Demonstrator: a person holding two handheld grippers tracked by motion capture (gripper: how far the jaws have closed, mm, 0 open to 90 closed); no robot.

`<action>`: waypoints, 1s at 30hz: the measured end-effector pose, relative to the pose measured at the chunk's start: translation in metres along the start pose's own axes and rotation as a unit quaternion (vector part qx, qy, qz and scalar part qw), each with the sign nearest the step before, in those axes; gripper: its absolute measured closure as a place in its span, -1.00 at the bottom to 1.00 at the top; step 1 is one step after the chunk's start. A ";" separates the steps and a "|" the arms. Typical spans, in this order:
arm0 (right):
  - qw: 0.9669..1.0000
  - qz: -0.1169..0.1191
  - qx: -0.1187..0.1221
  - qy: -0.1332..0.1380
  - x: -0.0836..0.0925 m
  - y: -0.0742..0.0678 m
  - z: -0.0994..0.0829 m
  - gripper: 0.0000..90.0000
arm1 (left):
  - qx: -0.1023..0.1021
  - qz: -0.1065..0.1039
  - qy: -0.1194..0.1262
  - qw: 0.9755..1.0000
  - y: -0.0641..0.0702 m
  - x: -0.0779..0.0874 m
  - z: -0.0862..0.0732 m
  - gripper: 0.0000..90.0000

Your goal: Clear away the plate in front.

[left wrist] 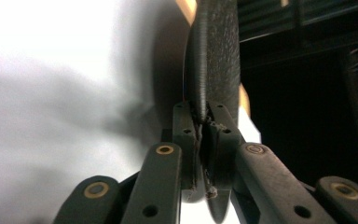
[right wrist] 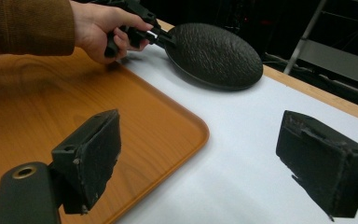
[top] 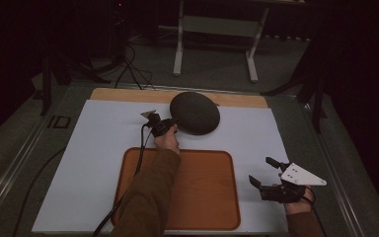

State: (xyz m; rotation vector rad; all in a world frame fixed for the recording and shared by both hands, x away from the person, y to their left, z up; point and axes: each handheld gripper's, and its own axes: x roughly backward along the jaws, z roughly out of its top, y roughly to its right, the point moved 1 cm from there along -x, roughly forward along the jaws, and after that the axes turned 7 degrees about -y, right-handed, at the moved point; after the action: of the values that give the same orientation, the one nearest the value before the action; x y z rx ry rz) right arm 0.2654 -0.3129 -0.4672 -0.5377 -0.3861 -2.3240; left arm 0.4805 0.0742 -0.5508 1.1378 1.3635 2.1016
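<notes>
A round black textured plate [top: 195, 112] is at the back centre of the white mat, with its near-left rim lifted. My left gripper [top: 171, 122] is shut on that rim; in the left gripper view the plate [left wrist: 214, 51] stands edge-on between the closed jaws of the left gripper [left wrist: 202, 126]. The right gripper view shows the plate [right wrist: 214, 53] tilted, held by the other hand's gripper. My right gripper [top: 260, 173] hovers open at the mat's right front, and its own view shows the right gripper [right wrist: 198, 158] with nothing between the jaws.
An orange-brown wooden tray [top: 212, 217] lies at the front centre of the white mat [top: 103, 148], its corner [right wrist: 186, 126] just left of my right gripper. A strip of wooden board [top: 128, 95] runs behind the mat. A white table frame [top: 217, 29] stands beyond.
</notes>
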 end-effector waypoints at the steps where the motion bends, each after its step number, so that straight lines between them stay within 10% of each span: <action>1: 1.000 0.000 0.000 0.000 0.000 0.000 0.000 -0.70 | 0.001 -0.004 0.000 1.000 0.001 0.000 0.000 0.91; 10: 1.000 -0.002 0.000 -0.001 0.002 0.001 -0.001 -0.70 | -0.011 0.005 -0.006 1.000 0.005 0.019 0.004 0.90; 30: 1.000 -0.004 0.001 -0.006 0.000 0.000 -0.001 -0.70 | -0.018 -0.051 -0.018 0.998 0.012 0.094 0.004 0.90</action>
State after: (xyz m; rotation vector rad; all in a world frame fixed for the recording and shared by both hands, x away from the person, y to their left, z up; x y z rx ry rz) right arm 0.2650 -0.3131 -0.4679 -0.5504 -0.3959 -2.3286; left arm 0.4291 0.1357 -0.4997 1.0630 1.3347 2.0162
